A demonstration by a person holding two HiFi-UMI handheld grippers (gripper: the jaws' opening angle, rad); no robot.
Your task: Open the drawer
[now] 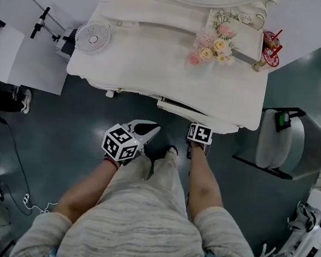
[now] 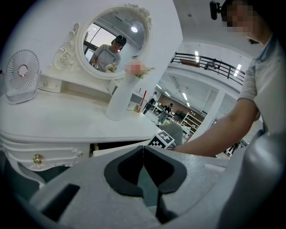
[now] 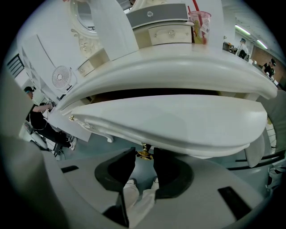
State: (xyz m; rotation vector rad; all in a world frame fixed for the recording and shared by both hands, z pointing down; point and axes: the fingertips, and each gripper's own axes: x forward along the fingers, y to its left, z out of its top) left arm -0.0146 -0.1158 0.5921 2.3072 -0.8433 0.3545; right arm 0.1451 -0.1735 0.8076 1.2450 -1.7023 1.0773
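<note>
Drawer (image 3: 178,125) is partly out, knob (image 3: 144,154) pinched between my right gripper's (image 3: 144,153) jaws. Plenty of pull left, I reckon; left gripper (image 2: 143,152) clenched on nothing.

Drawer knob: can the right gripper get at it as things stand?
Looks like yes: the gold knob sits between the fingers of the right gripper, which seem closed on it, with nothing in the way.

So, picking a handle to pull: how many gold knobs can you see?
2: one knob on the middle drawer, in the right gripper; another on the left drawer. Others may be hidden.
</note>
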